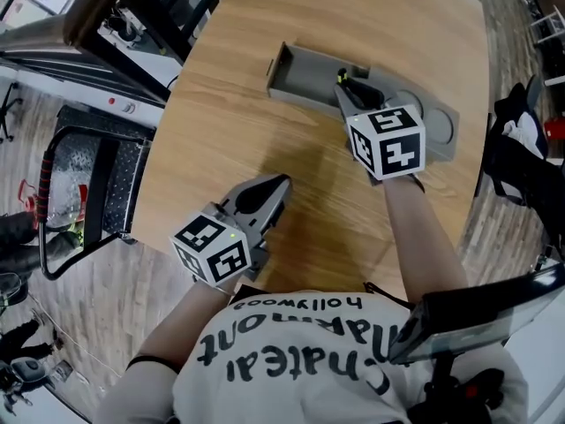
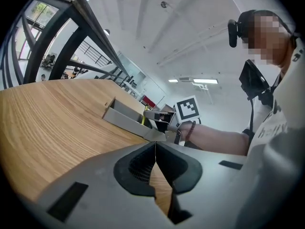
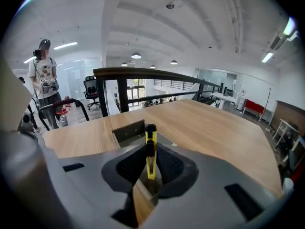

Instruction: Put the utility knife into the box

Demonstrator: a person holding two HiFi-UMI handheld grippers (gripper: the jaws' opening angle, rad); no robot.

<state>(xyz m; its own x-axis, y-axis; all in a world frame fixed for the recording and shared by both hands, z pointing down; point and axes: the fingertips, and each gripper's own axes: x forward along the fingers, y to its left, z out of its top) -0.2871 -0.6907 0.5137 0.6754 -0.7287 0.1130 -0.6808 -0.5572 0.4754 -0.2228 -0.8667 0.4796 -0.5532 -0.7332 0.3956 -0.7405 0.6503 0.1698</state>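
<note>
A grey open box point(image 1: 305, 76) lies on the round wooden table point(image 1: 221, 140), towards its far side. My right gripper point(image 1: 347, 84) hangs over the box's right part, shut on a yellow and black utility knife point(image 3: 150, 149) that stands upright between its pads. In the right gripper view the box point(image 3: 127, 130) lies just beyond the knife. My left gripper point(image 1: 281, 185) rests low near the table's near side, well short of the box, shut with nothing between its pads. The left gripper view shows the box point(image 2: 125, 117) and my right gripper point(image 2: 161, 119) ahead.
A black metal railing and frame point(image 1: 132, 16) stand beyond the table's left edge. A black mesh chair point(image 1: 97, 179) sits on the floor at the left. Another person point(image 3: 44, 82) stands far off behind the railing. Dark bags point(image 1: 521, 148) lie on the floor at the right.
</note>
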